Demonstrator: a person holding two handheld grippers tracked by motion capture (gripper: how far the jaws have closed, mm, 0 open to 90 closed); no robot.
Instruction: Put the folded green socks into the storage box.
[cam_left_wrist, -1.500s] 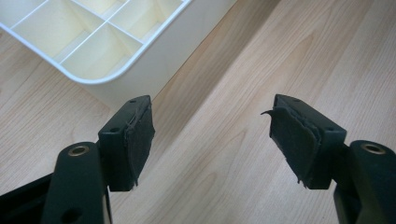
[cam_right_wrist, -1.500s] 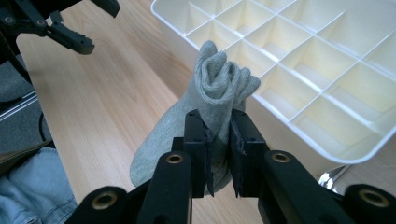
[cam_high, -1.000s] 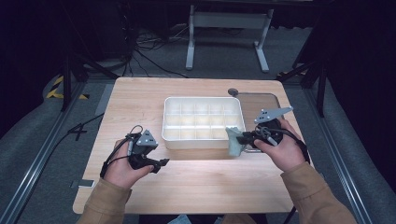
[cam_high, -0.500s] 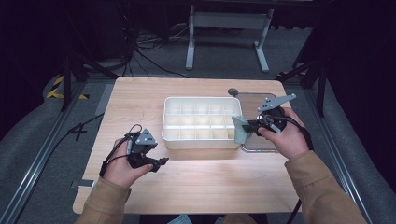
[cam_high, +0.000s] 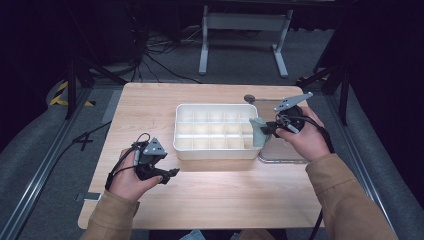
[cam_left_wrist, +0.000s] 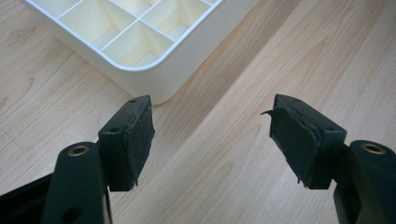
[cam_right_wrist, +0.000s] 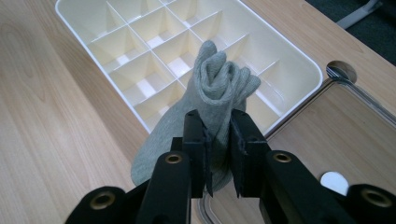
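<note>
A white divided box (cam_high: 216, 131) stands in the middle of the wooden table (cam_high: 150, 105), its compartments bare (cam_right_wrist: 154, 51). My right gripper (cam_high: 264, 129) is shut on a folded grey sock (cam_right_wrist: 212, 102) and holds it over the box's right end, the sock (cam_high: 257, 131) hanging above the rim. My left gripper (cam_high: 167, 175) rests low on the table left of the box's near corner (cam_left_wrist: 149, 81). It stands open with only bare wood between its pads (cam_left_wrist: 140, 135).
A shallow clear tray (cam_high: 280, 150) lies to the right of the box under my right hand, a white disc (cam_right_wrist: 334, 181) in it. A round hole (cam_high: 249, 98) sits in the table behind the box. Metal stand legs and cables lie beyond the far edge.
My right hand has carried the sock away from the box's near right corner, farther back along its right end and slightly higher. The left hand has stayed put.
</note>
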